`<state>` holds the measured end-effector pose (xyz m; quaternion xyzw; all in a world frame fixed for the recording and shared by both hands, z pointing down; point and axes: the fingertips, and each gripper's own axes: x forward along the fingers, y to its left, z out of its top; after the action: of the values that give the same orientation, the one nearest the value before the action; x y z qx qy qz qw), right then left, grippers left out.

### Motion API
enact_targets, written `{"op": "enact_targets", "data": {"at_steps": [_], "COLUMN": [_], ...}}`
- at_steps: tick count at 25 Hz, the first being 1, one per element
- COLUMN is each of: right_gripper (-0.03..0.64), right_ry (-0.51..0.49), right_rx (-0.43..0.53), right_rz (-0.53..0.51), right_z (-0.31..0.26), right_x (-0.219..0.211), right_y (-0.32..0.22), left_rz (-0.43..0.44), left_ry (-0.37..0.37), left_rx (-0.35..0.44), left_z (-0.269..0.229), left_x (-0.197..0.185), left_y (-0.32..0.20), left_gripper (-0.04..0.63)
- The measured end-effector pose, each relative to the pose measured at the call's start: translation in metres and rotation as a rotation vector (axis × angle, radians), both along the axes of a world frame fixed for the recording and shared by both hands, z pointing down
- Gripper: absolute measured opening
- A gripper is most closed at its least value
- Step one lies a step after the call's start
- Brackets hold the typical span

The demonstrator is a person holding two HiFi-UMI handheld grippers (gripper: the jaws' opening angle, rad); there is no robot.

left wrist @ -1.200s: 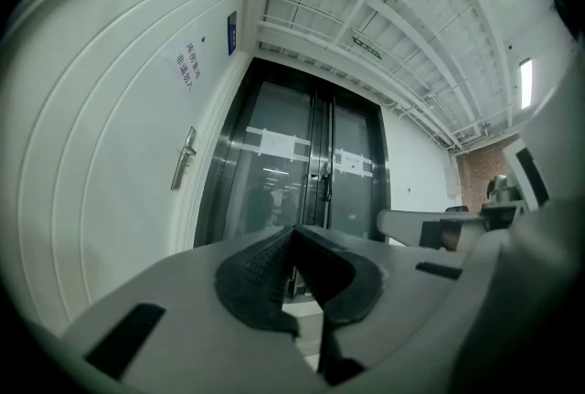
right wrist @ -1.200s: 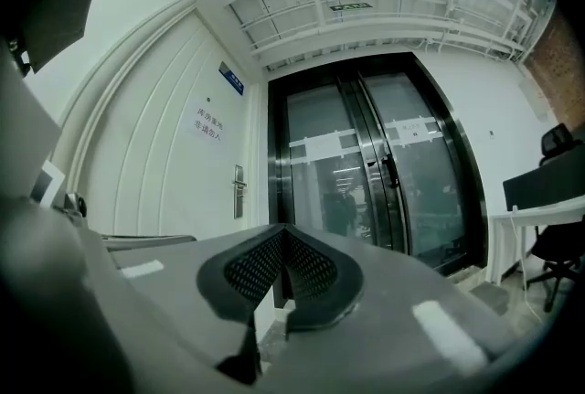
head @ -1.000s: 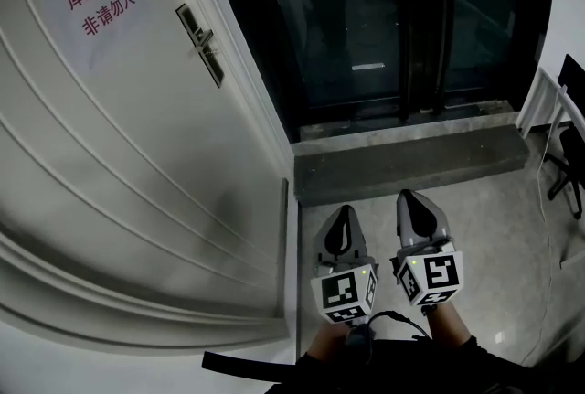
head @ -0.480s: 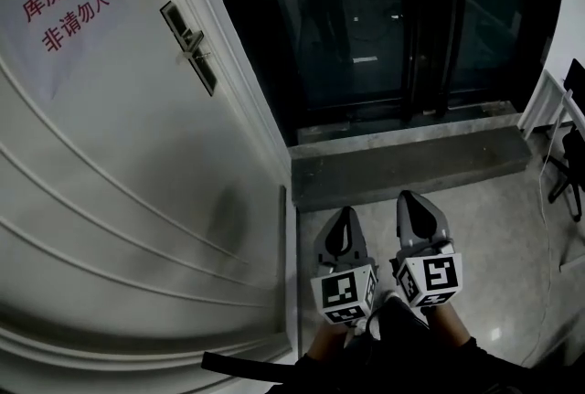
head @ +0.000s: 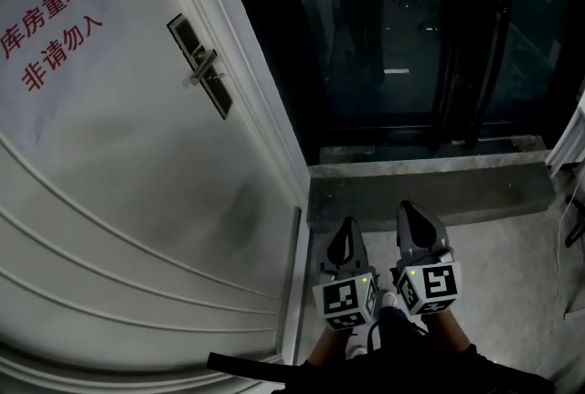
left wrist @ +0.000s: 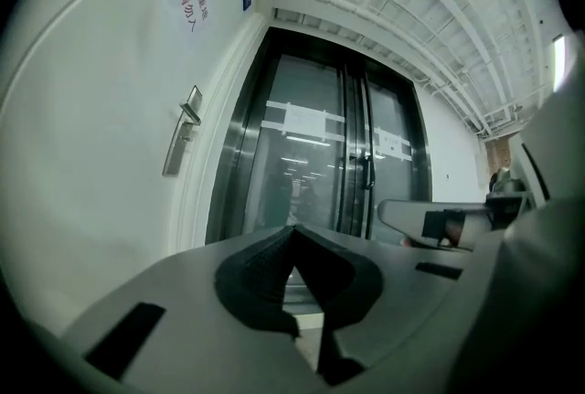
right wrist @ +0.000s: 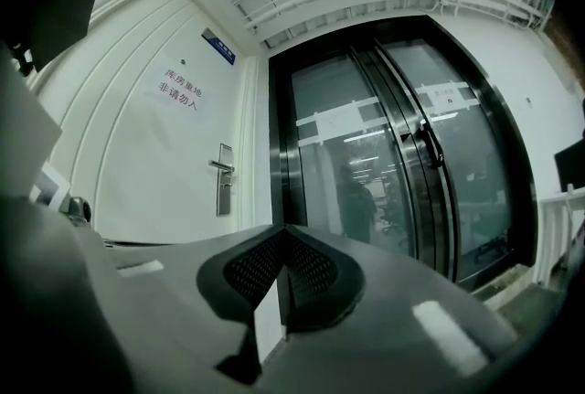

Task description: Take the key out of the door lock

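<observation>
As things stand: unstarted; key indiscernible on dark metal lock plate.
Grey left gripper, grey right gripper: jaws together, empty, well apart from lock plate.
Remaining: reach, grip, withdraw.

Grey-shelled left gripper and right gripper, black ribbed pads, white cubes bearing black square markers; dark clothing.

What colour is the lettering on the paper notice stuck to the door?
Red, on a white paper notice; it shows clearest in the head view.
</observation>
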<state>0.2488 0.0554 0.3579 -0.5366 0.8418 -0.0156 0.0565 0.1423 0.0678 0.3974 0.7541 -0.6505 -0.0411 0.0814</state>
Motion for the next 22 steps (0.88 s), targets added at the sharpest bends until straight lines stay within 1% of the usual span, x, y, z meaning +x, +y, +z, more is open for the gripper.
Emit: {"op": "enact_targets", "data": {"at_steps": [6,10,13,17,22], "right_gripper": [0.002,0.002,0.002,0.002,0.002], "right_ry": [-0.018,-0.027,-0.013,-0.013,0.000], "right_rx": [0.015,0.038,0.022,0.005,-0.001], "right_rz": [-0.056,-0.099,-0.128,-0.166,-0.232], "right_z": [-0.022,-0.029,-0.023,-0.014,-0.009], "right_x": [0.015,0.021,0.020,0.017,-0.009], "right_y": [-0.079,-0.120,-0.143,-0.168,-0.185], "left_rz": [-0.049,-0.106,-0.149,-0.185,-0.267], "left_ry": [0.019,0.021,0.031,0.020,0.028], "left_rx": [0.028,0.045,0.051,0.038,0.027], "left_z": [-0.026,-0.034,-0.031,-0.023,-0.022], "left_x": [0.014,0.015,0.015,0.012,-0.013], "left_y": [-0.072,-0.108,-0.127,-0.146,-0.156], "left_gripper": [0.000,0.000,0.000,0.000,0.000]}}
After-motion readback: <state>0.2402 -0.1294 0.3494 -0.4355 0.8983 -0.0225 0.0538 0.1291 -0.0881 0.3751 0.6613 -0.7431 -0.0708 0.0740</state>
